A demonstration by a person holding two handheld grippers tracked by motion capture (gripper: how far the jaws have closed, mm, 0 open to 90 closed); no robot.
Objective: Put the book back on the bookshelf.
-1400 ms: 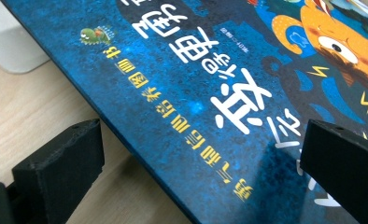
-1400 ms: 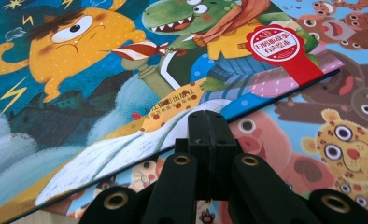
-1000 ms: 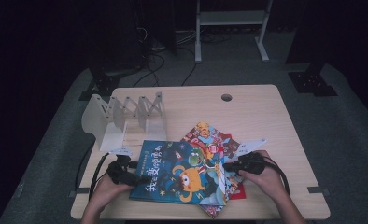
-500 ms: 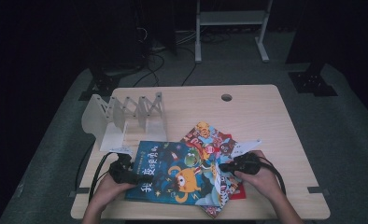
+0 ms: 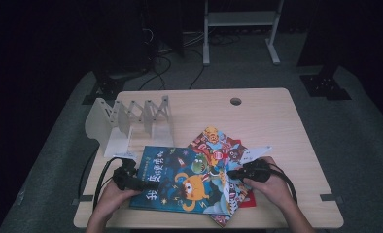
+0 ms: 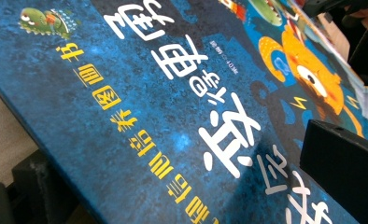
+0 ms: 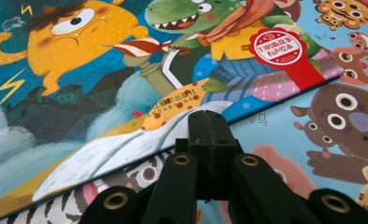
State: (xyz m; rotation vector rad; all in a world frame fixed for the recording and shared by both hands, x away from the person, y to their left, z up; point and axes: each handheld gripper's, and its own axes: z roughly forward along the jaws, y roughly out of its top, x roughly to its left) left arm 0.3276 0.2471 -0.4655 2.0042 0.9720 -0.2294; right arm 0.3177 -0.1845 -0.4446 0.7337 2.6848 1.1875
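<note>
— What are the right gripper's (image 7: 209, 122) jaws doing?

— Pressed together with nothing between them, tips at the right edge of the blue picture book (image 5: 182, 178).

— And the left gripper (image 5: 137, 184)?

— One jaw lies over the book's left edge, the other under it; whether they pinch the cover I cannot tell.

— Where is the book?

— On the wooden table (image 5: 257, 119), atop other picture books (image 5: 218, 141), just in front of the white folding rack (image 5: 126, 121).

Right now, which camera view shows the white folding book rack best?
The high view: the white folding book rack stands whole at the table's left rear, behind the blue picture book. The left and right gripper views look closely at the book covers, not toward the rack.
</note>
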